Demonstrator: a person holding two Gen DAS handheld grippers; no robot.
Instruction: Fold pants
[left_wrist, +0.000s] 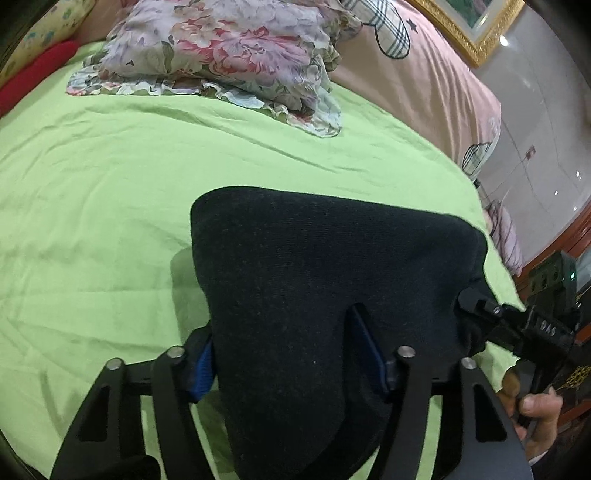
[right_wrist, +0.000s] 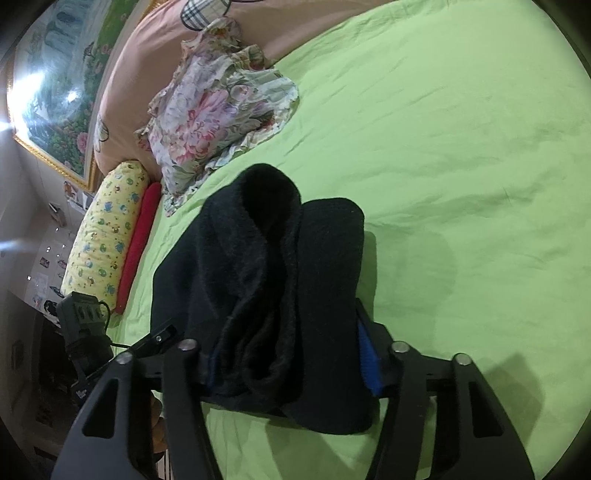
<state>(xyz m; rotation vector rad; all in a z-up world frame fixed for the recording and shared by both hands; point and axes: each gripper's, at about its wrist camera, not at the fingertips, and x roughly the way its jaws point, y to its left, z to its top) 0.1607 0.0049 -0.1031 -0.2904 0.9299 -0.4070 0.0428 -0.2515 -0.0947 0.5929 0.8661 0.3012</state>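
Nearest, the left gripper (left_wrist: 291, 365) has its blue-padded fingers (left_wrist: 201, 373) closed on a thick fold of the black pants (left_wrist: 325, 273). The right gripper (right_wrist: 291, 365) likewise clamps the bunched end of the pants (right_wrist: 266, 280). The garment lies folded on the green bed sheet (left_wrist: 110, 192). Beyond it rest a floral pillow (left_wrist: 221, 55), a red bolster (right_wrist: 138, 243) and a pink quilt (left_wrist: 424, 85).

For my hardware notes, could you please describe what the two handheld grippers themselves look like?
Both the left gripper and right gripper have matte black linkage arms with slotted cut-outs, silver pivot pins and ribbed blue finger pads. The left view shows white lettering on the right gripper's black body.
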